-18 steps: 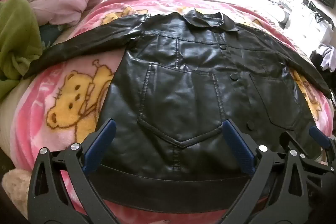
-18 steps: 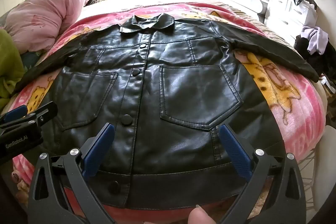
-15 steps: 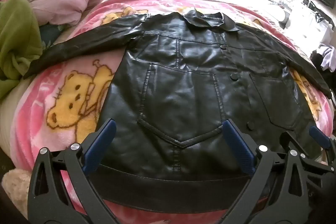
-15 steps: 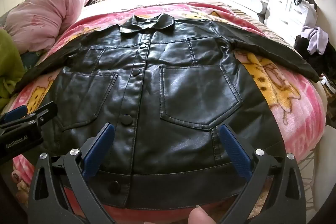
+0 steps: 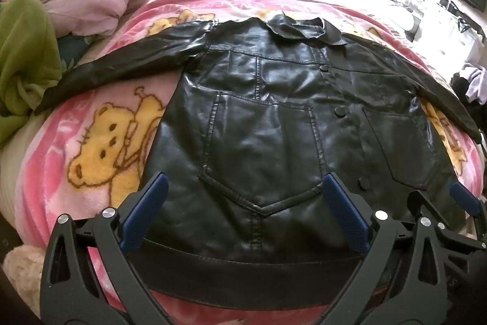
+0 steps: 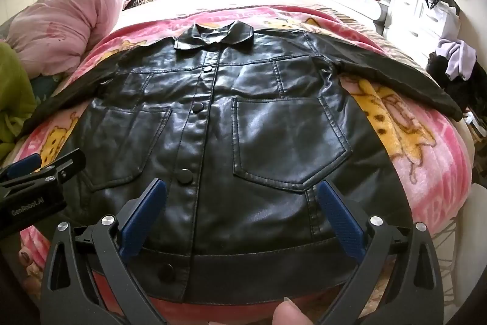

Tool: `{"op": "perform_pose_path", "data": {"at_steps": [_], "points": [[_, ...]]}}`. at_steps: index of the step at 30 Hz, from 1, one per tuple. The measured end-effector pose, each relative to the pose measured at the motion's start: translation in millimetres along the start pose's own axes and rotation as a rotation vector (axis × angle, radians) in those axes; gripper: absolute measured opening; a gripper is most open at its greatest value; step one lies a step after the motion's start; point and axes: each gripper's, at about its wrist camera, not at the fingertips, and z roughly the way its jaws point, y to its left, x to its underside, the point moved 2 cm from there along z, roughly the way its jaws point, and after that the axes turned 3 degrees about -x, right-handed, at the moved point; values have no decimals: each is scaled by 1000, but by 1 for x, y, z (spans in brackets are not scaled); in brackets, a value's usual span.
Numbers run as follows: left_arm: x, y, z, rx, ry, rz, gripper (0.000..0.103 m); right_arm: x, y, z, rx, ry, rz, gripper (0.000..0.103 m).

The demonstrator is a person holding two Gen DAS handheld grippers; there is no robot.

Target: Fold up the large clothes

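From the left wrist view, the black leather jacket (image 5: 261,124) lies flat and buttoned across the middle of the frame on the pink bear blanket (image 5: 100,148), sleeves spread out; the left gripper (image 5: 243,212) hangs wide apart over the hem, holding nothing. From the right wrist view, the right gripper (image 6: 240,212) is equally wide over the hem at lower centre. Folding looks not yet begun; next, I'd guess, each must pinch a sleeve or side edge. No containers visible
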Motion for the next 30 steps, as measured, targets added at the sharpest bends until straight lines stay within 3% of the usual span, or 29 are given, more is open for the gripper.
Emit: {"op": "perform_pose_path", "data": {"at_steps": [30], "points": [[0,0,0,-4,-1,0,95,-1,0,3,-2,-1,-1,99]]}}
